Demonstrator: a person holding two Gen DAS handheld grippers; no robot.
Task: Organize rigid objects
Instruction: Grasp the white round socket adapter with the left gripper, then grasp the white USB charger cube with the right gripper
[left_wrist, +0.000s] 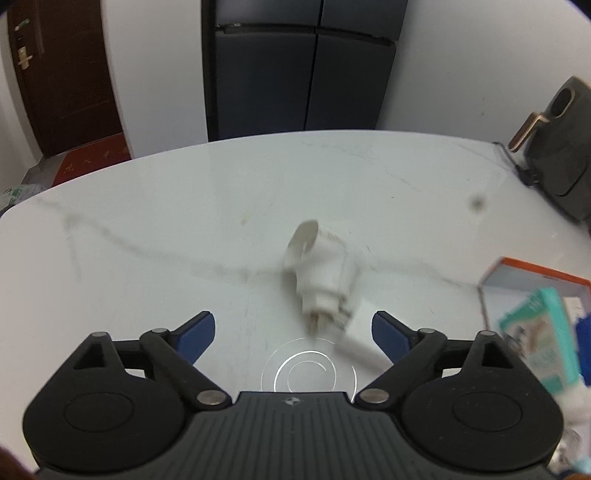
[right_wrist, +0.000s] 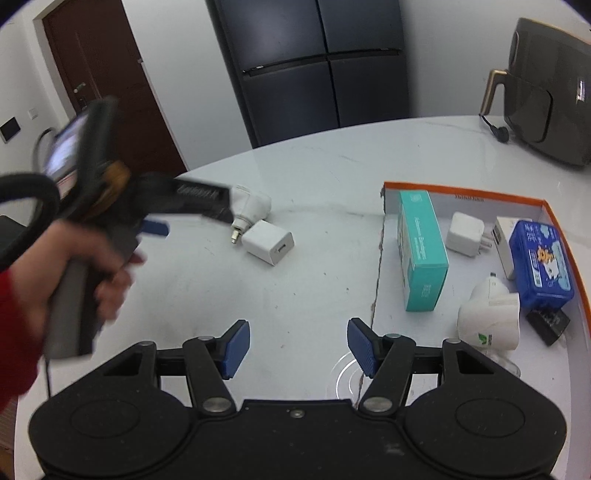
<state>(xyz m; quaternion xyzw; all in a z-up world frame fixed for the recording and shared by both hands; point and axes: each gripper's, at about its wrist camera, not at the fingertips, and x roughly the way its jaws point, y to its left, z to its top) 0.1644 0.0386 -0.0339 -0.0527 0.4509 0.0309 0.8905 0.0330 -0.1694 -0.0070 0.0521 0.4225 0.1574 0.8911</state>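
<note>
A white plug adapter (left_wrist: 323, 271) lies on the white marble table (left_wrist: 184, 229), with a white square USB charger (left_wrist: 360, 319) touching its near right side. My left gripper (left_wrist: 293, 332) is open, its blue pads on either side of the two, just short of them. In the right wrist view the adapter (right_wrist: 251, 208) and the charger (right_wrist: 268, 242) lie at centre left, with my left gripper (right_wrist: 162, 216) beside them, blurred. My right gripper (right_wrist: 298, 345) is open and empty over bare table. An orange-rimmed tray (right_wrist: 480, 192) holds sorted items.
The tray holds a teal box (right_wrist: 421, 251), a white charger (right_wrist: 464, 238), a blue box (right_wrist: 541, 264), a white cup-like object (right_wrist: 489, 317) and a small black item (right_wrist: 548, 322). A dark air fryer (right_wrist: 546, 92) with its cord stands at the back right. A fridge and a door lie beyond the table.
</note>
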